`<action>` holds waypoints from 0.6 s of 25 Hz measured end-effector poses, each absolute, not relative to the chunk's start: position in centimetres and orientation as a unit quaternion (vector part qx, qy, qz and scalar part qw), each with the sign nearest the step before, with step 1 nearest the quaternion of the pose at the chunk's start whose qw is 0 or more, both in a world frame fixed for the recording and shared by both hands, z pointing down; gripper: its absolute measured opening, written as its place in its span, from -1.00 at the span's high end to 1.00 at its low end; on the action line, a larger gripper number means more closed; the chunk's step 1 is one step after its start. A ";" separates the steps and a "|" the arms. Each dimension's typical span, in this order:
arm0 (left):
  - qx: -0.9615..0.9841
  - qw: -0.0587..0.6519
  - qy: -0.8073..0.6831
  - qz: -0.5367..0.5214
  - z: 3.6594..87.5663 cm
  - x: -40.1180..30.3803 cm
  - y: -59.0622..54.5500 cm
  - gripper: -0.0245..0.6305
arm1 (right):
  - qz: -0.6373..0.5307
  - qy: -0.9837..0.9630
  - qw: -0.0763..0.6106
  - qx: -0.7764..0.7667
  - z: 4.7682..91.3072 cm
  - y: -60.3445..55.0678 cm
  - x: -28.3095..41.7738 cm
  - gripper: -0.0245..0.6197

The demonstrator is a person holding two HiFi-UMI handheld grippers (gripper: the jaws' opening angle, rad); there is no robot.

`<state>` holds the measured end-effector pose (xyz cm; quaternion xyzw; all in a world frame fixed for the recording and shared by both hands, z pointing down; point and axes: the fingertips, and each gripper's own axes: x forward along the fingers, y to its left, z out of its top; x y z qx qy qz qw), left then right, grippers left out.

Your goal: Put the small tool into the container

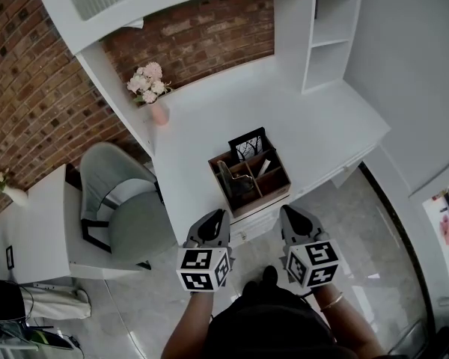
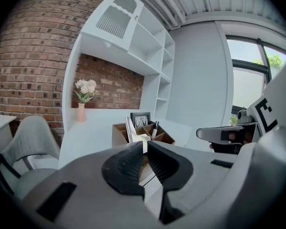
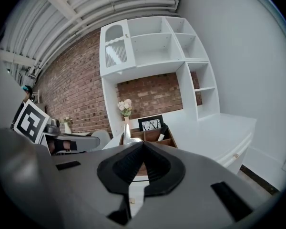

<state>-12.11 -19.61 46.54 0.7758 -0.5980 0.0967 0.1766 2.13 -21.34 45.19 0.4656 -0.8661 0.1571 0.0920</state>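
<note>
**Container** (image 1: 260, 200): a wooden box with compartments, set near the front edge of a white desk (image 1: 314, 126), open side up. It is seen straight ahead in both gripper views (image 2: 118, 132) (image 3: 152, 136).

**Contents:**
- A black frame (image 1: 248, 144) is stood upright at the back.
- A slim stick (image 1: 263, 167), dark at the top and white below, is leant tilted in a right-hand compartment (image 2: 155, 129) (image 3: 164, 129).
- A pale blade (image 1: 226, 176) is leant in the left compartment (image 2: 130, 128) (image 3: 127, 133).

Which of the last two is the task's small tool cannot be told.

**Left gripper** (image 1: 218, 214): held in front of the desk edge, just short of the container and apart from it. Its jaws (image 2: 145, 146) are drawn almost together, only a thin slit is left, and nothing is held in it.

**Right gripper** (image 1: 288, 209): held beside the left one, level with it, near the container's front right corner but not touching. Its jaws (image 3: 143, 144) are met at the tips and nothing is clamped.

**Surroundings:**
- A vase of pale flowers (image 1: 151, 88) is placed at the desk's far left corner, against a brick wall (image 1: 30, 88).
- A grey chair (image 1: 127, 215) is stood left of the desk.
- White shelves (image 1: 325, 36) are mounted at the back right.
</note>
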 end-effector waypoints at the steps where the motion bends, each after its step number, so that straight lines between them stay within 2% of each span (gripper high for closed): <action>1: 0.776 0.172 -0.599 0.095 46.2 -12.1 -19.5 0.83 | 0.155 -0.866 0.089 0.467 45.0 -21.2 2.2 0.91; 15: 0.783 0.140 -0.602 0.072 43.3 -12.4 -18.0 0.89 | 0.128 -0.871 0.059 0.471 42.3 -19.6 2.4 0.91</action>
